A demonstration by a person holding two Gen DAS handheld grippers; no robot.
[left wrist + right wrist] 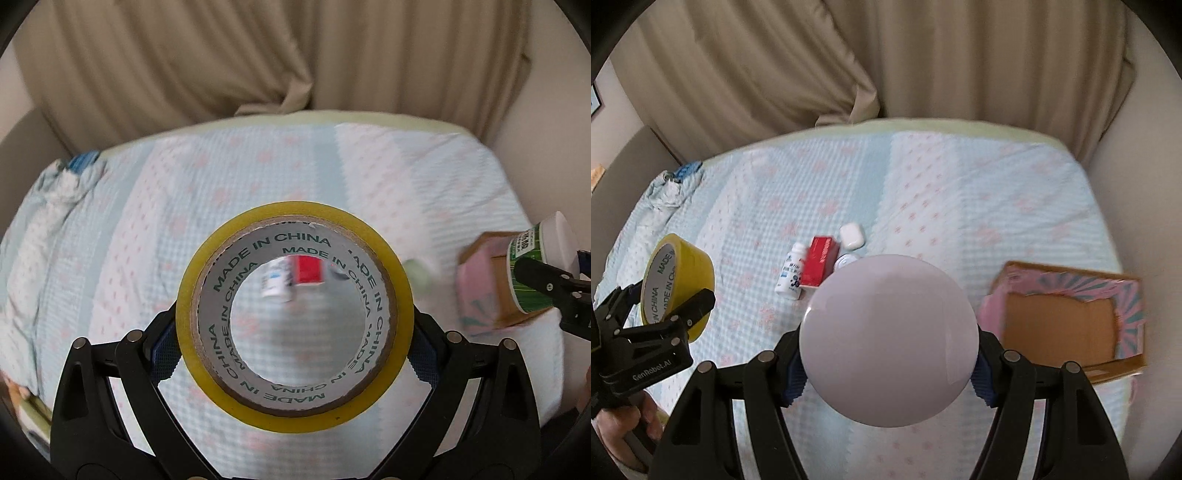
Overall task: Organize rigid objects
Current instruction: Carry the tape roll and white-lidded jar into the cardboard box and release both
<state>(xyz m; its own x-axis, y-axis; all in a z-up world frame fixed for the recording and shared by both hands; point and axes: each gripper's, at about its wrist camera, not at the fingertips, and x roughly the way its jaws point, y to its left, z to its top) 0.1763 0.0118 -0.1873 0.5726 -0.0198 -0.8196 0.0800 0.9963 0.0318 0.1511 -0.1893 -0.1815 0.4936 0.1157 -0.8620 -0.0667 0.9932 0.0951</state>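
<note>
My left gripper [294,325] is shut on a yellow tape roll [295,225], held upright above the bed; it also shows in the right wrist view [677,273]. My right gripper [888,363] is shut on a white-lidded green jar, whose round lid [888,339] fills the view; the jar shows at the right of the left wrist view [535,269]. On the bed lie a red box [820,264], a white bottle [792,273], a white earbud case [851,236] and a small round item [846,260] half hidden behind the lid. An open cardboard box [1060,328] with pink sides sits at the right.
The bed has a light blue checked cover [960,192] with pink marks. A crumpled cloth [670,188] lies at its far left corner. Beige curtains [886,62] hang behind the bed. A wall stands close on the right.
</note>
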